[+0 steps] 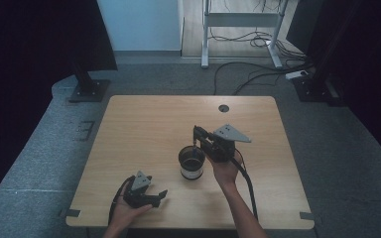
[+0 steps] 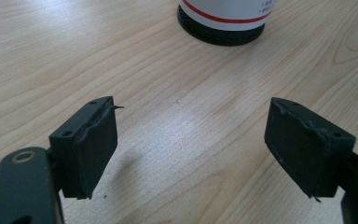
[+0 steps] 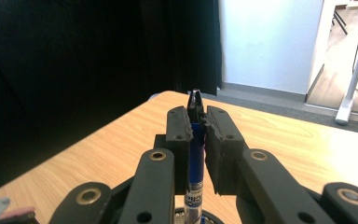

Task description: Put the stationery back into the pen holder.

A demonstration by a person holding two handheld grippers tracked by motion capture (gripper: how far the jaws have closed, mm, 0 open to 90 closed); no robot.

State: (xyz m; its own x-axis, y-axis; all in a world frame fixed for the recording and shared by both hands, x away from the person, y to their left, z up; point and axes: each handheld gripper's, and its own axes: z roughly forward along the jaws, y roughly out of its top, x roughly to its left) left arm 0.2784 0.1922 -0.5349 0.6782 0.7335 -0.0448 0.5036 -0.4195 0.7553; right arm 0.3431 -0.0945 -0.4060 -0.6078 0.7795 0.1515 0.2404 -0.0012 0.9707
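While right tongs (image 3: 196,122) clamp pen (image 3: 196,154), over cup (image 1: 192,162), mid-table (image 1: 144,129).

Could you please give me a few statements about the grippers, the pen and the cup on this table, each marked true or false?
1. The right gripper is shut on a blue pen. True.
2. The left gripper holds the cup. False: it is open with nothing between its jaws.
3. The pen is held above the cup. True.
4. The cup lies tipped on its side. False: it stands upright on the wooden table.
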